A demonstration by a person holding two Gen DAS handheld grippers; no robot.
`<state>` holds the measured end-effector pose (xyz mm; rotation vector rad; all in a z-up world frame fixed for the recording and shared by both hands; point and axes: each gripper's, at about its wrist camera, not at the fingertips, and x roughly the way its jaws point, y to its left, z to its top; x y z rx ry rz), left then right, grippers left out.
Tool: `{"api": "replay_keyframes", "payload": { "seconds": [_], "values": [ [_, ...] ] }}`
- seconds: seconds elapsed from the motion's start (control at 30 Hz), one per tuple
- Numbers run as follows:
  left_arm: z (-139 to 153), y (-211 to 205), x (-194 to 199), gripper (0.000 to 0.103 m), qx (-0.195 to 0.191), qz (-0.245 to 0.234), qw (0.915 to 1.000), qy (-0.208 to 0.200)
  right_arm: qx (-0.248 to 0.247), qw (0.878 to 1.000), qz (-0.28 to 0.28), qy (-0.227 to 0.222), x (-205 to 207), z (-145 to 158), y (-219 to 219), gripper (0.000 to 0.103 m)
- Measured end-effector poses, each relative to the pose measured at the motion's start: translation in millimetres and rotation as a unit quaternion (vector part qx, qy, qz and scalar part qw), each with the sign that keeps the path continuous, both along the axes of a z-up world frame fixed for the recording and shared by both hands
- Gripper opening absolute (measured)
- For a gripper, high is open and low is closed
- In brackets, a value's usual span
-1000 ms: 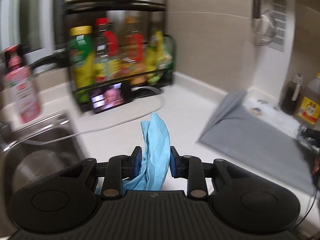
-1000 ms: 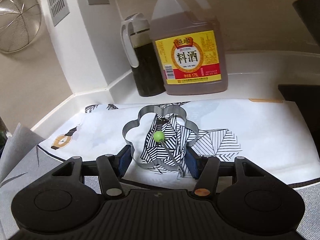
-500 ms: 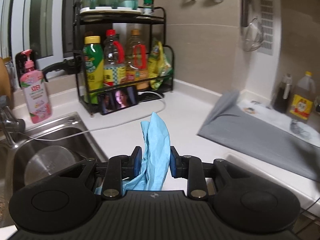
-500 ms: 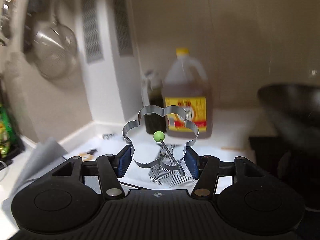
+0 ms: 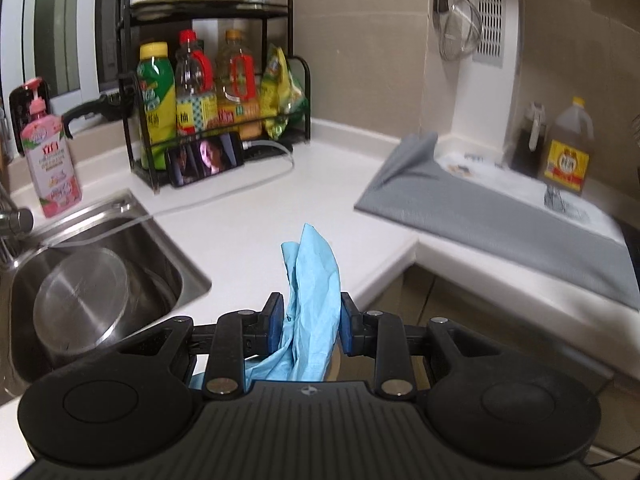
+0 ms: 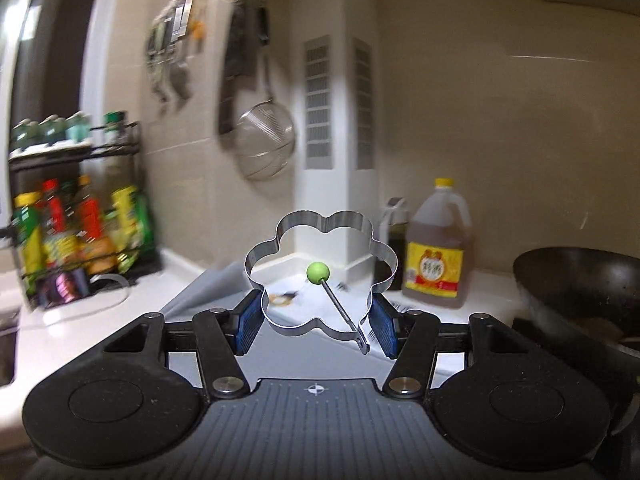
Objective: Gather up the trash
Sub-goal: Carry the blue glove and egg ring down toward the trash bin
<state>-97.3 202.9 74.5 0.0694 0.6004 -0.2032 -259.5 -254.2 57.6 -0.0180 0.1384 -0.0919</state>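
Observation:
My left gripper is shut on a crumpled light-blue glove, which sticks up between the blue pads and hangs below them, over the front edge of the white counter. My right gripper is shut on a flower-shaped metal ring mould with a thin wire handle ending in a green knob; it is held in the air above the counter. A grey mat with a patterned white sheet lies on the right counter.
A steel sink holding a metal bowl is at the left, with a pink soap bottle behind. A black rack of bottles and a phone stand at the back. A large jug and dark wok sit right.
The left gripper drew back from the counter with the glove, so the sink and counter edge show. The right gripper lifted the ring mould off the patterned sheet and swung back and up.

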Motion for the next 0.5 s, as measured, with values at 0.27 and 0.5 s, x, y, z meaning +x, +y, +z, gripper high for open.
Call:
{"api": "replay_keyframes", "payload": {
  "seconds": [0.27,0.5],
  "values": [
    [-13,12,-26,0.032,0.001,-0.004,0.9998,0.020,0.007,0.997,0.040,0.058,-40,-41,30,0.060],
    [-28,4,-44,0.032,0.009,-0.020,0.9992,0.032,0.005,0.992,0.069,0.108,-61,-76,61,0.060]
  ]
}}
